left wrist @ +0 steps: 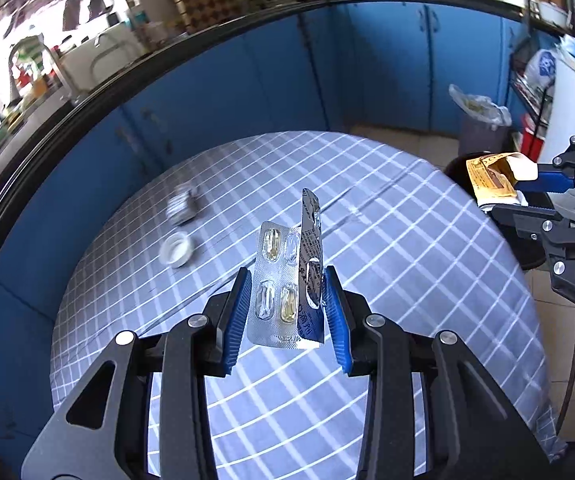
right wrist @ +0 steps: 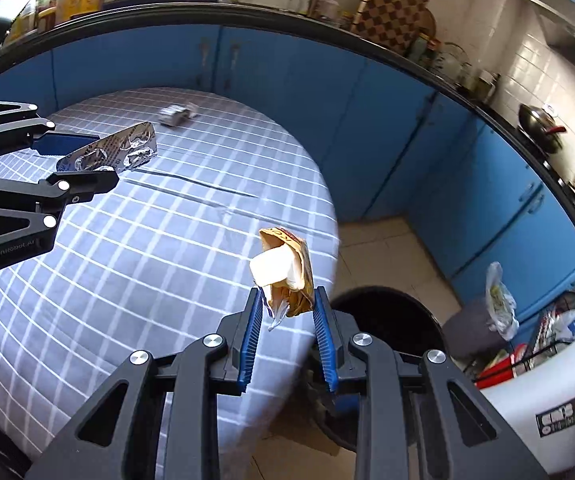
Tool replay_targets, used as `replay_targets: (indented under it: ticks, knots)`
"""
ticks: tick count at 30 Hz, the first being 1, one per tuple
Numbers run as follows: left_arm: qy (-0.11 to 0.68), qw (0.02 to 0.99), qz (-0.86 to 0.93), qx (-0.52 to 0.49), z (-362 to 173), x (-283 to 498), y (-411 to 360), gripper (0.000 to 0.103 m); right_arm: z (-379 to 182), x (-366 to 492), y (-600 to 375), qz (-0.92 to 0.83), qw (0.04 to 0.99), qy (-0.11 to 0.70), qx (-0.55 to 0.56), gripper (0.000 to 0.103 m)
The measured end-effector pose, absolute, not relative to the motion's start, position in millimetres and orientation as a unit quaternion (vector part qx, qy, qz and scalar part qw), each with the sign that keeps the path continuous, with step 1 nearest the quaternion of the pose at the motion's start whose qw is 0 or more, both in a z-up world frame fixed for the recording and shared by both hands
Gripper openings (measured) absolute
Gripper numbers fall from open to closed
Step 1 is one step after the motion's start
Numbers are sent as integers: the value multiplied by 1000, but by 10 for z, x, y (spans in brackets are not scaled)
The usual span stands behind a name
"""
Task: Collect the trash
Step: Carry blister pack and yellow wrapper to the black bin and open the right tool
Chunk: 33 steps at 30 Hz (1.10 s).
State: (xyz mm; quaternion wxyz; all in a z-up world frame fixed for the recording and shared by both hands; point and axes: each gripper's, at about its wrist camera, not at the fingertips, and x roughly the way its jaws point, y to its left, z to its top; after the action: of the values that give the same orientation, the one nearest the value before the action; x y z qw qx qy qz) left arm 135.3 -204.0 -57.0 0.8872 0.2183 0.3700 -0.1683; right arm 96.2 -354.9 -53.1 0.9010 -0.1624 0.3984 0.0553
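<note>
Above the checked worktop (left wrist: pixel 407 240) my left tongs (left wrist: pixel 289 276) were closed partway on a folded blister pack (left wrist: pixel 287 276), its foil held upright between the pads so it would not slip. My right tongs (right wrist: pixel 285 300) pinched a crumpled yellow wrapper with white tissue (right wrist: pixel 283 272), carried past the worktop's edge, I judged, toward the dark bin (right wrist: pixel 387 320) on the floor below. Behind on the cloth lay a white cap (left wrist: pixel 176 249) and a blurred grey packet (left wrist: pixel 183 206), both well apart from either tongs and seemingly left to collect.
</note>
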Motion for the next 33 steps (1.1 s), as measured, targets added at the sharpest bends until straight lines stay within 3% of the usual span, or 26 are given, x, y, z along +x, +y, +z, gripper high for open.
replay_targets:
  ticks: [33]
  knots:
    - [353,859,-257,267,-635,1234,-3624,39,-663,785,-4915,-22,918,391,-63,28]
